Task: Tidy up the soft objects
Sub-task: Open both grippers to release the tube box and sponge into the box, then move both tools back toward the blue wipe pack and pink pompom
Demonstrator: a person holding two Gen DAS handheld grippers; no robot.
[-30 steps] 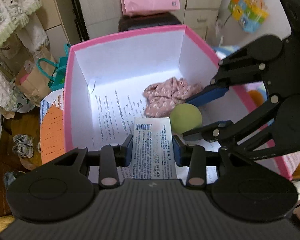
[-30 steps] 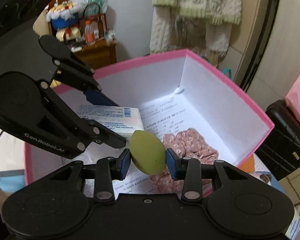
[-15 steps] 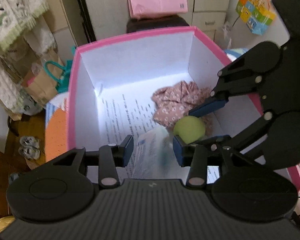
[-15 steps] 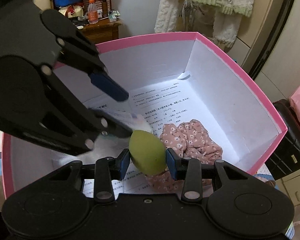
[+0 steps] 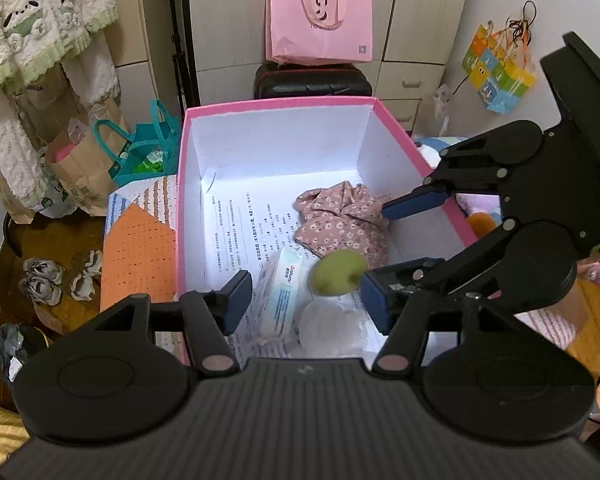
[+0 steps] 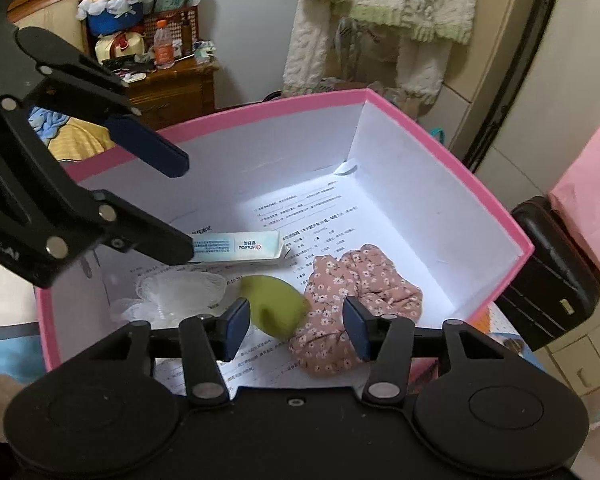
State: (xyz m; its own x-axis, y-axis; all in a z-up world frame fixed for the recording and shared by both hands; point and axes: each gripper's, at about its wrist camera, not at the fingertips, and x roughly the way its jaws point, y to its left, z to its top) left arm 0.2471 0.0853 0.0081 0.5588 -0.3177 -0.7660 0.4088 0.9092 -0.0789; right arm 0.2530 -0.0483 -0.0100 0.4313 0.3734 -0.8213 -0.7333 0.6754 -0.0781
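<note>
Since a second before, both tools had let go: the tissue pack (image 5: 278,294) and the green sponge egg (image 6: 278,306) lay in the pink box (image 5: 278,102) beside the floral cloth (image 5: 342,222). The left tool (image 5: 306,304) and right tool (image 6: 296,326) had just been opening, jaws apart, empty; that step looked finished.

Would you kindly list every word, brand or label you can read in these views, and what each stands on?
"bot.AI": on the left gripper, start cut off.
Blue brand word on the tissue pack: upside down, too blurred to spell.
Printed sheet lining the pink box: too small.
Logo on the pink bag: unclear.
</note>
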